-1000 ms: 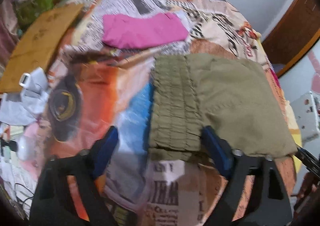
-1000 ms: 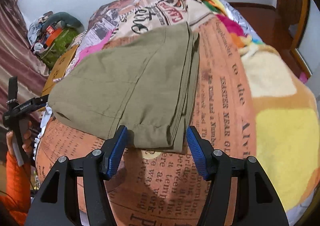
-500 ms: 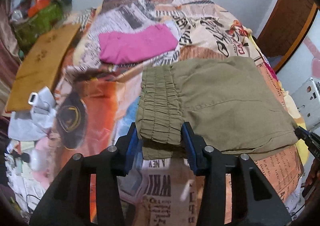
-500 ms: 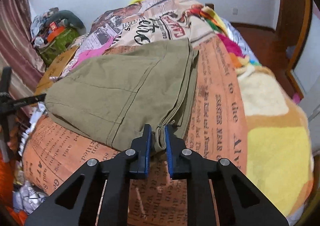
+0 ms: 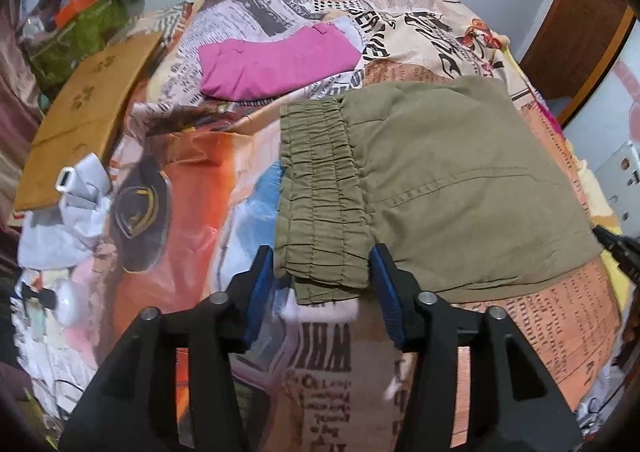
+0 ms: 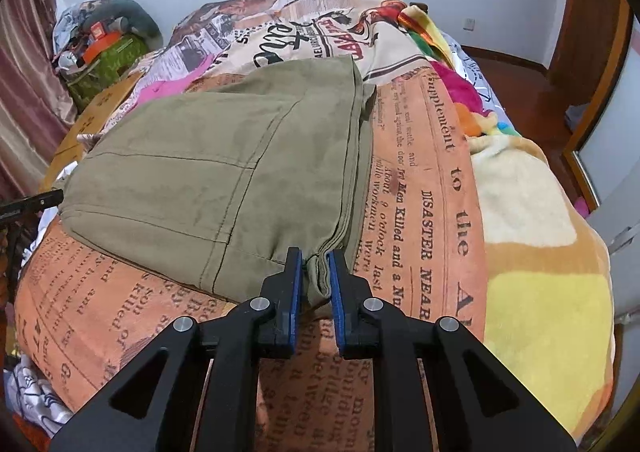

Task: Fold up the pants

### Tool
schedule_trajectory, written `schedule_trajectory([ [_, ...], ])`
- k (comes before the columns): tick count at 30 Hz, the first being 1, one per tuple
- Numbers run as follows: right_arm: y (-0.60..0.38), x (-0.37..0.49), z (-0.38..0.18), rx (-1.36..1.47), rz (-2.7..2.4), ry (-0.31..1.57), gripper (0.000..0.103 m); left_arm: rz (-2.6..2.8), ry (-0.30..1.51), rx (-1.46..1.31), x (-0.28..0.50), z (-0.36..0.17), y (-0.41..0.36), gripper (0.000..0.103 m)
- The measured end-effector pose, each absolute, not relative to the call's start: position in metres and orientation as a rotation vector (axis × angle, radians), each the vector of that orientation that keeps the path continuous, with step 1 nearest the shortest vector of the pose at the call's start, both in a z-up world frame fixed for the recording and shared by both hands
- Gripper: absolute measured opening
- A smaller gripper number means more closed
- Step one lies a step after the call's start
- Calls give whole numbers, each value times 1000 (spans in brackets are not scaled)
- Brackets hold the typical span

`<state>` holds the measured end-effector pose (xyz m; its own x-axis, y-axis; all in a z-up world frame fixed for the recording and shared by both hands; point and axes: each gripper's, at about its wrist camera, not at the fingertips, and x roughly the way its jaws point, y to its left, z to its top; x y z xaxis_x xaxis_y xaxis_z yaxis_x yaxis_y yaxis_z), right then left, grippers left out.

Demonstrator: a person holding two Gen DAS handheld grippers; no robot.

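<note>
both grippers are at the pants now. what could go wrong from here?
1. The left gripper is open, straddling the waistband; lifting now would likely leave that end on the bed.
2. The right gripper pinches only a corner of the pants; it may slip, or lower layers may stay behind.

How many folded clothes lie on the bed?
2. The olive pants lie on the near part of the bed, and a pink folded garment lies behind them. Others may be hidden.
</note>
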<state>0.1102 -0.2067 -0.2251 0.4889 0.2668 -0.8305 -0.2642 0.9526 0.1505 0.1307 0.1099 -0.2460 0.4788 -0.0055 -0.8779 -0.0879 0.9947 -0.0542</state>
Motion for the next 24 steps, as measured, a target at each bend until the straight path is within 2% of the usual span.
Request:
schedule_trajectory([
  [2,-206,111,-223,-13,326,1019,13,81,1061,-59,130,-243,108,66],
  [4,-206,112,-219,-18,323,1033,16,116,1044,-27,129,-237,108,71],
  [6,-206,112,-214,-18,316,1042,18,134,1029,-17,128,-228,112,71],
  [9,-204,113,-197,-9,328,1016,32,144,983,-30,128,-210,117,73],
  [10,-202,112,-190,-3,343,992,43,138,968,-39,129,-204,117,76],
  [12,-193,110,-175,-1,378,943,54,113,928,-51,130,-191,114,81],
  [17,-156,115,-161,-7,506,907,68,30,895,-15,142,-181,86,85],
  [24,-106,125,-179,-64,608,960,70,-74,952,17,159,-197,46,85],
])
